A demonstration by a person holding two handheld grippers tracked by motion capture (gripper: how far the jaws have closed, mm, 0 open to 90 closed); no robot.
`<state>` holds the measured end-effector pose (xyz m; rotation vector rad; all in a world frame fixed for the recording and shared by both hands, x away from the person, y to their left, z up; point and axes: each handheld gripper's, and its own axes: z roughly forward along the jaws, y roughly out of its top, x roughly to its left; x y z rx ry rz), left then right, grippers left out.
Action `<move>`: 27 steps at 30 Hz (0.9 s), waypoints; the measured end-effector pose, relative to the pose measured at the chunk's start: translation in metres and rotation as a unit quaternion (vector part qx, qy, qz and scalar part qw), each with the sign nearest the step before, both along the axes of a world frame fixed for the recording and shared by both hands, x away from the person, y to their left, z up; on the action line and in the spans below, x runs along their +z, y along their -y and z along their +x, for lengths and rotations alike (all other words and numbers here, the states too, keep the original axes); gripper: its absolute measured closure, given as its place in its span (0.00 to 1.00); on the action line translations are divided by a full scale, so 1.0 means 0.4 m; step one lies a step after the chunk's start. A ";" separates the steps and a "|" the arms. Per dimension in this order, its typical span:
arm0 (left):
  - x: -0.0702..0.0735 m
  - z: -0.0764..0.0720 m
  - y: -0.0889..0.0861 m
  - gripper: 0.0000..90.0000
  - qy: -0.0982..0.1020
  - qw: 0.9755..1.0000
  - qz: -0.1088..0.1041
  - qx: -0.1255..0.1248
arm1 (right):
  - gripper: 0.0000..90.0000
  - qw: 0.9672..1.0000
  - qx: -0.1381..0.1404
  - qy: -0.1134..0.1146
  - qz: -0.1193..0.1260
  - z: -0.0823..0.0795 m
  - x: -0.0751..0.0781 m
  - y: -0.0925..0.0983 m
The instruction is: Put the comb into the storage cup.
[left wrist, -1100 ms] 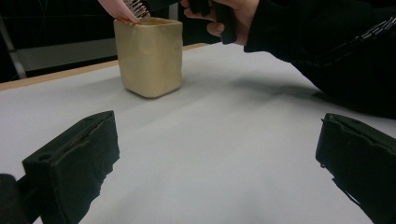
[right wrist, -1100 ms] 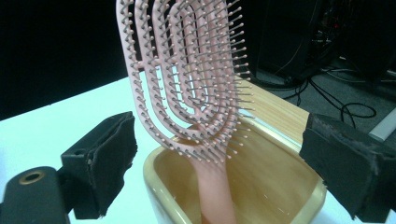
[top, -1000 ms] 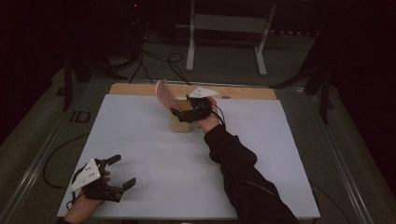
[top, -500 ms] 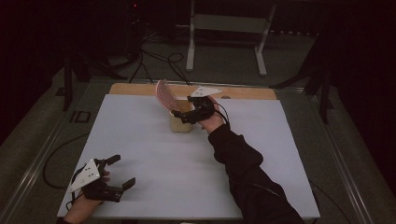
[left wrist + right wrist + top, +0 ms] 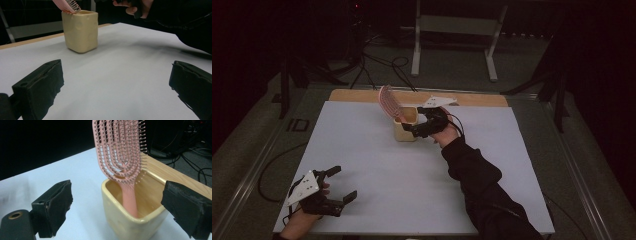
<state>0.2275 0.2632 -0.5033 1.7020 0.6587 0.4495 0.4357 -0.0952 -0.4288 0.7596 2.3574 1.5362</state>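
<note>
The right gripper (image 5: pixel 418 129) stood with jaws wide, empty, just in front of the cup (image 5: pixel 132 220), its jaws either side of the near rim. A pink brush (image 5: pixel 120 152) stood handle-down inside, leaning away. A jaw catching the rim or the leaning brush head could likely tip the cup over. Beyond it ran the table's wooden edge (image 5: pixel 170 173). Well apart, the left gripper (image 5: pixel 334 189) lay wide and empty; nothing stood between.

Pink hairbrush (image 5: pixel 119 152), cream cup (image 5: pixel 130 225), white table (image 5: pixel 412 175).
</note>
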 end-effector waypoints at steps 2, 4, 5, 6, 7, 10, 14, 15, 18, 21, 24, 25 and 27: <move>0.000 0.000 0.000 0.00 0.000 1.000 0.001 0.000 | 0.10 1.000 -0.001 -0.001 0.003 -0.004 0.000 0.004; 0.001 -0.001 0.000 0.00 0.001 1.000 0.000 0.000 | 0.10 1.000 -0.001 0.000 0.003 -0.010 -0.004 0.016; 0.001 -0.002 0.000 0.00 0.001 1.000 0.000 0.000 | 0.10 1.000 0.000 -0.002 0.003 -0.013 -0.004 0.020; 0.001 -0.002 -0.001 0.00 0.002 1.000 0.001 0.000 | 0.10 1.000 -0.001 -0.002 0.003 -0.017 -0.005 0.024; 0.002 -0.002 -0.001 0.00 0.002 1.000 0.000 0.000 | 0.10 1.000 0.002 0.000 0.001 -0.024 -0.006 0.032; 0.002 -0.002 -0.002 0.00 0.002 1.000 0.001 -0.001 | 0.10 1.000 0.000 -0.003 0.002 -0.034 -0.008 0.042; 0.003 -0.003 -0.002 0.00 0.002 1.000 0.001 -0.001 | 0.10 1.000 -0.003 0.000 -0.006 -0.049 -0.015 0.066; 0.003 -0.003 -0.002 0.00 0.002 1.000 0.002 -0.001 | 0.10 1.000 -0.003 -0.001 -0.006 -0.051 -0.016 0.070; 0.003 -0.003 -0.001 0.00 0.003 1.000 0.003 -0.001 | 0.10 1.000 -0.005 -0.001 -0.009 -0.062 -0.020 0.089; 0.002 -0.003 0.000 0.00 0.002 1.000 0.003 -0.001 | 0.10 1.000 -0.009 -0.004 -0.008 -0.072 -0.025 0.108; 0.002 -0.002 0.000 0.00 0.002 1.000 0.003 -0.001 | 0.10 1.000 -0.011 -0.003 -0.008 -0.083 -0.032 0.127; 0.002 -0.002 0.000 0.00 0.002 1.000 0.003 -0.001 | 0.10 1.000 -0.014 -0.004 -0.009 -0.087 -0.033 0.134; 0.002 -0.002 0.001 0.00 0.002 1.000 0.004 -0.001 | 0.10 1.000 -0.015 -0.003 -0.009 -0.093 -0.038 0.147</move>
